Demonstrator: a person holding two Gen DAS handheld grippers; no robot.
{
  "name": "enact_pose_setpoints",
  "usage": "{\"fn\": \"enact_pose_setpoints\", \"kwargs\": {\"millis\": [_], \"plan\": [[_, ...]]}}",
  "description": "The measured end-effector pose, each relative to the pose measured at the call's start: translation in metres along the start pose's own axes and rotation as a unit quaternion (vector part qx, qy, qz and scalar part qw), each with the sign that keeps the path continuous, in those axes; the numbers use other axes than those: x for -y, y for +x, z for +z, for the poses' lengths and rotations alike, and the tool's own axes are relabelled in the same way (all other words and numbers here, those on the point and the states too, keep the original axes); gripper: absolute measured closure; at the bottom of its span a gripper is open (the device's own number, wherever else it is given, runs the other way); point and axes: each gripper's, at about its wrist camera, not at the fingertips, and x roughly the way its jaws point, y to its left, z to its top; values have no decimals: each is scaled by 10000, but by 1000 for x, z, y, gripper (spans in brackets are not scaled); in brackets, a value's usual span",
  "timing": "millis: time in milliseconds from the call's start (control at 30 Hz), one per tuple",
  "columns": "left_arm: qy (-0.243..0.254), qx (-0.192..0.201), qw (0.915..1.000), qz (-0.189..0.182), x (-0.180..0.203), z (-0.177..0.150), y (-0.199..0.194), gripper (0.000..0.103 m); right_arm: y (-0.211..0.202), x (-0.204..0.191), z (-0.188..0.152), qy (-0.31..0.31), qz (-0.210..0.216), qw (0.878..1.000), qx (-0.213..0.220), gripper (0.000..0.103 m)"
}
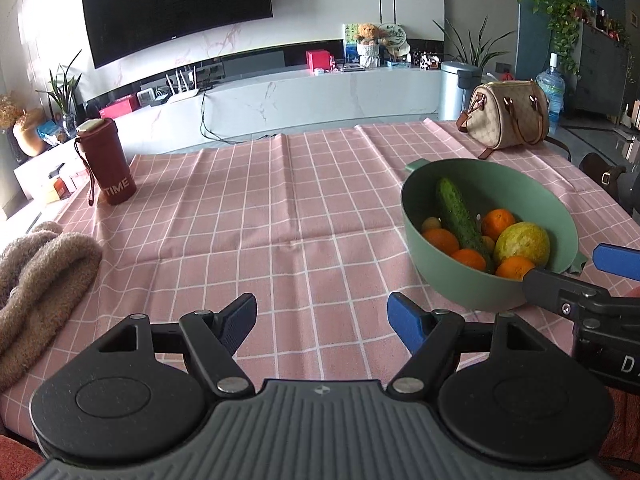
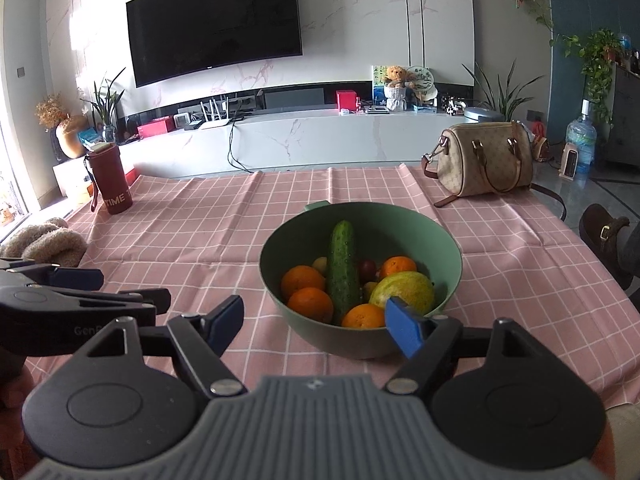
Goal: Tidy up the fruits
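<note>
A green bowl (image 2: 436,248) stands on the pink checked tablecloth (image 1: 248,216). In it lie a cucumber (image 2: 342,268), several oranges (image 2: 310,303), a yellow-green mango (image 2: 404,288) and some small fruits. My right gripper (image 2: 316,322) is open just in front of the bowl's near rim, nothing between its fingers. In the left wrist view the bowl (image 1: 424,220) sits to the right, and my left gripper (image 1: 322,320) is wide open over bare cloth, holding nothing. The right gripper's fingers (image 1: 548,280) reach the bowl's near right side there.
A dark red tumbler (image 1: 108,162) stands at the far left, a beige handbag (image 1: 508,114) at the far right corner. A fuzzy brown cloth (image 1: 40,280) lies at the left edge. A dark shoe (image 2: 604,232) shows beyond the table's right edge.
</note>
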Motion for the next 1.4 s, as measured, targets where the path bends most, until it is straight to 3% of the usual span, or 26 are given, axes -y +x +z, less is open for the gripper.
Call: {"fn": "enact_pose_setpoints", "kwargs": {"millis": [300,1400], "plan": [[-24,-237,9997,-2,-1,-6,7,15,16,0,-1,15,17,9998,-211,28],[-136,-212,9997,53,-5,-2,0,15,10,-2,-3,-20,66,9999,-120,26]]}}
